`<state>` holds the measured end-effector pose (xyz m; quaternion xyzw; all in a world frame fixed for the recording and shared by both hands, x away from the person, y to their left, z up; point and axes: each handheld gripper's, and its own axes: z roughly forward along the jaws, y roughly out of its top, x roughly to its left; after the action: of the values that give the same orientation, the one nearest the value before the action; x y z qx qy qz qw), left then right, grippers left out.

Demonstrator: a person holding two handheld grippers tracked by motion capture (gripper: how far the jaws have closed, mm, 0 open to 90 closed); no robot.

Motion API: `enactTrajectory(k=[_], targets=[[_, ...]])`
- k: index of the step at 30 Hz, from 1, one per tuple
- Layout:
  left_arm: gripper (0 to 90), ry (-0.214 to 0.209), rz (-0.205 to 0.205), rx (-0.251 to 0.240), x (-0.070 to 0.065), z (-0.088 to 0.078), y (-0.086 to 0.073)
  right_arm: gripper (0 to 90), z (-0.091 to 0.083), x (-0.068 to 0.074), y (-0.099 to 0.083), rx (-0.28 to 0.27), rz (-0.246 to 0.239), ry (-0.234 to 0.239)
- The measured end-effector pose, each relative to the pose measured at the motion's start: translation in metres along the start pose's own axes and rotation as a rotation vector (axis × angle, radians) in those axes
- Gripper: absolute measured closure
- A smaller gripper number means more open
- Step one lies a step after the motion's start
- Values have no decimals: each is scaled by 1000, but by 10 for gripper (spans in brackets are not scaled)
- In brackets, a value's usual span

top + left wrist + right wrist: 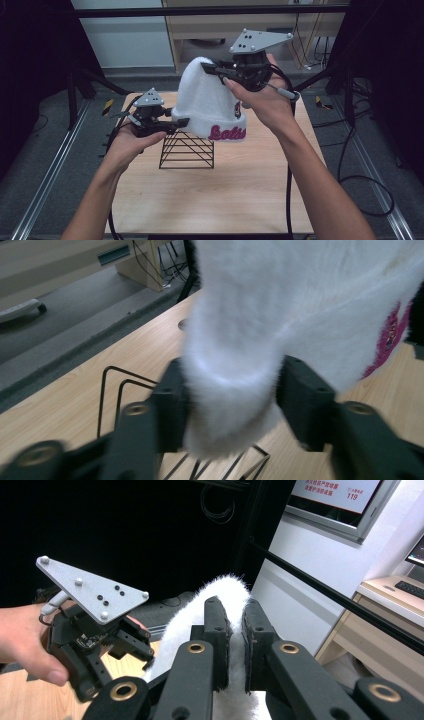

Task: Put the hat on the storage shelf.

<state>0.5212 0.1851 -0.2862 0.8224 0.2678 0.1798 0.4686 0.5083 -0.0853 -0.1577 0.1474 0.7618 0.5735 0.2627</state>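
White fleece beanie [207, 100]: judged light, soft, floppy, so grip the thick folded brim and the crown. Left gripper [181, 122] jaws clamp the brim; right gripper [210, 67] jaws pinch the crown above the wire rack [187, 150].

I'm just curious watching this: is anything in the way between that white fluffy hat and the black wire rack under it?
Nothing visible. The white hat hangs right over the wire rack, held at its top by the right gripper and at its brim by the left gripper. Only open air shows between hat and rack.
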Motion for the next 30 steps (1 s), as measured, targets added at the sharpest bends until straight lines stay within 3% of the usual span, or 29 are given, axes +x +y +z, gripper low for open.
enactTrajectory(k=[2, 3, 4, 11, 13, 30], targets=[[657, 11, -6, 5, -1, 0, 2, 842, 0, -1, -1, 5, -5, -2], [687, 11, -6, 5, -1, 0, 2, 842, 1, -1, -1, 7, -6, -4], [702, 38, 3, 5, -2, 1, 4, 842, 1, -2, -2, 8, -5, -6], [720, 127, 28, 22, -4, -2, 4, 840, 8, -9, -6, 37, -8, -23], [720, 154, 18, 24, -3, -5, 1, 839, 12, -11, -8, 45, -3, -23], [717, 195, -21, 18, 9, -24, -16, 837, 42, -14, -21, 65, 25, -5]])
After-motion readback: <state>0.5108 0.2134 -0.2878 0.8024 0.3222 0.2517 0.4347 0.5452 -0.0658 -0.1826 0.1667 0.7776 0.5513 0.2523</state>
